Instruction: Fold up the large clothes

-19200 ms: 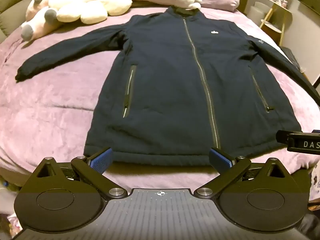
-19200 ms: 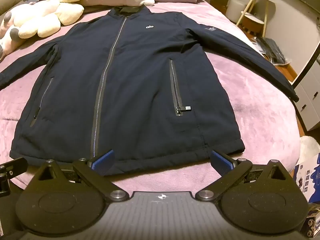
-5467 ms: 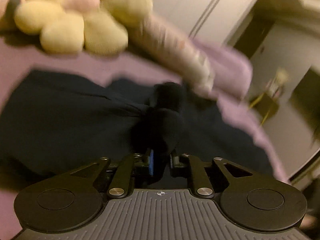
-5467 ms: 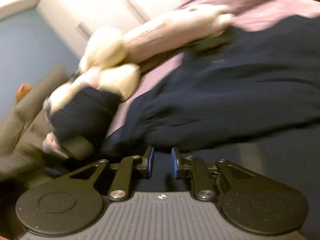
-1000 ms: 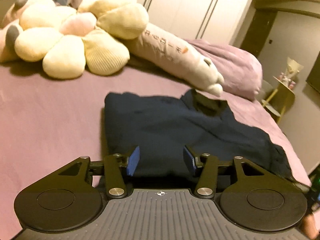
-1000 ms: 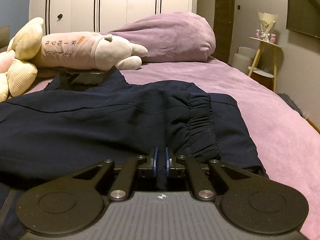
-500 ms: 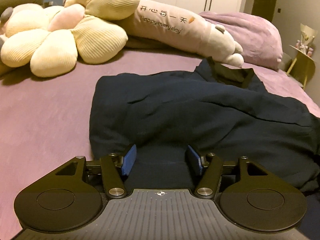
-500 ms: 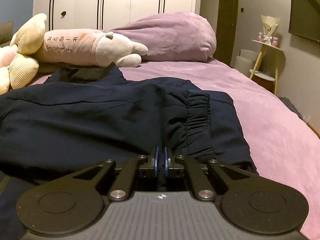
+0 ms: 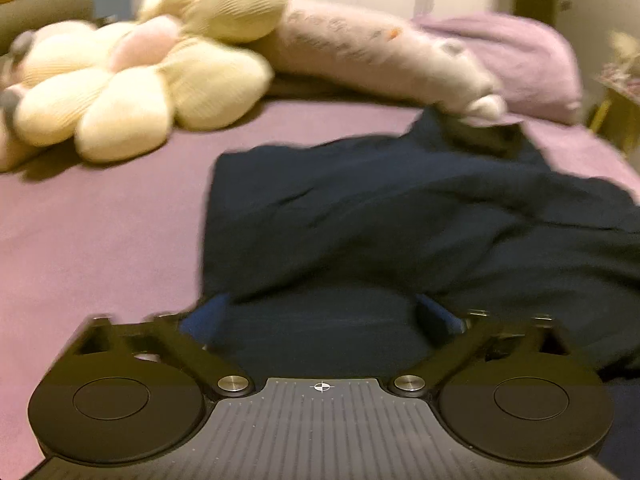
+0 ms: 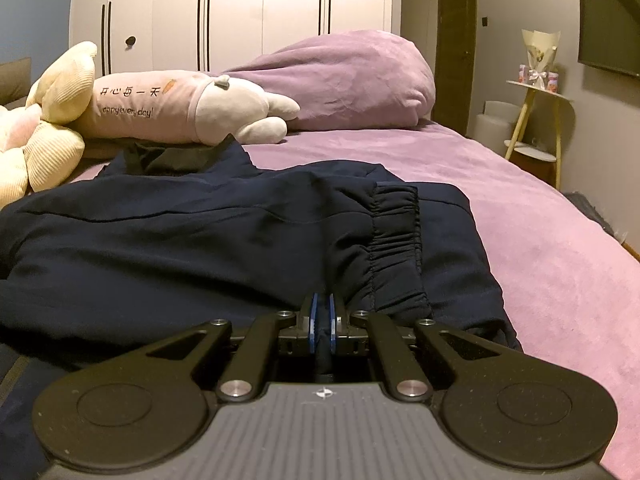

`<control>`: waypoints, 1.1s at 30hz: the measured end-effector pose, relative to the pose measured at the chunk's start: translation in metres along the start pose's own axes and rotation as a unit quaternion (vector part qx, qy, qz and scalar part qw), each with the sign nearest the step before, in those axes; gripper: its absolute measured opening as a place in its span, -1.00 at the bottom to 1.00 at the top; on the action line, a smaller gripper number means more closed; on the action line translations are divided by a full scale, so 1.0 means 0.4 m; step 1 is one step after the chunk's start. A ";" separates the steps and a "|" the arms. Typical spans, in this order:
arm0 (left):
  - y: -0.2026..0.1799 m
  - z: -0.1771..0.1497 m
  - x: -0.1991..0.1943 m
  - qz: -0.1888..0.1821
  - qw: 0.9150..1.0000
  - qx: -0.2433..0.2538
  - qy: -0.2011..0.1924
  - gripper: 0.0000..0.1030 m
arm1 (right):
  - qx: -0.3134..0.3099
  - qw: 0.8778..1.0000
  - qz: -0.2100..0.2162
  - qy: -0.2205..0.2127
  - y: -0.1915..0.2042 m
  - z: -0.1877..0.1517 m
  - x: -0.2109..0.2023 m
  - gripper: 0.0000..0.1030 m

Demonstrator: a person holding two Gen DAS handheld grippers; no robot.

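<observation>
The dark navy jacket (image 9: 360, 208) lies on the purple bed, its sleeves folded in over the body. In the right wrist view the jacket (image 10: 180, 240) fills the foreground, with an elastic cuff (image 10: 394, 248) on top. My left gripper (image 9: 320, 316) is wide open, low over the jacket's near part, its blue pads on either side of the fabric. My right gripper (image 10: 322, 320) is shut on a fold of the jacket just beside the cuff. The left wrist view is blurred.
A yellow flower plush (image 9: 140, 80) and a long pink plush (image 10: 180, 108) lie at the head of the bed by a purple pillow (image 10: 352, 80). Bare purple bedspread (image 10: 540, 240) lies to the right. A side table (image 10: 536, 120) stands beyond it.
My left gripper has opened wider and shifted over the jacket's near part. My right gripper stays shut on the fabric, almost still.
</observation>
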State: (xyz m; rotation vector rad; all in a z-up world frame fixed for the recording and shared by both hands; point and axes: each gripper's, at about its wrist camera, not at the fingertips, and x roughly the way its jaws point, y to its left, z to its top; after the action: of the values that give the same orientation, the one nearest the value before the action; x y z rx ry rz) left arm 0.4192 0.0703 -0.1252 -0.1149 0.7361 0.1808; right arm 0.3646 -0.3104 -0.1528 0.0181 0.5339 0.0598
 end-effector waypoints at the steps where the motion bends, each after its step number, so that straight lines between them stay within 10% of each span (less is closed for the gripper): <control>1: 0.013 -0.002 0.003 -0.009 1.000 -0.017 0.002 1.00 | -0.001 1.000 0.000 0.000 0.002 0.000 0.000 -0.92; 14: 0.031 -0.008 -0.023 0.000 0.999 -0.032 0.010 1.00 | -0.084 0.996 -0.043 0.010 0.064 0.000 0.018 -0.92; 22: 0.099 -0.062 -0.127 -0.032 0.998 -0.046 0.027 1.00 | -0.026 0.999 -0.006 0.016 -0.019 0.000 -0.116 -0.90; 26: 0.091 -0.101 -0.087 -0.022 0.995 -0.034 0.095 1.00 | -0.017 0.998 -0.016 0.054 -0.043 -0.031 -0.101 -0.90; 33: 0.143 -0.125 -0.227 -0.069 0.992 -0.078 0.065 1.00 | 0.027 0.995 -0.002 0.092 -0.066 0.008 -0.159 -0.79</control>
State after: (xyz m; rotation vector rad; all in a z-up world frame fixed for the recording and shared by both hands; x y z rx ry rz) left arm 0.3086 0.1067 -0.1028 -0.3284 0.8394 0.0997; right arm 0.3128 -0.3408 -0.1187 0.0646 0.7196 0.0439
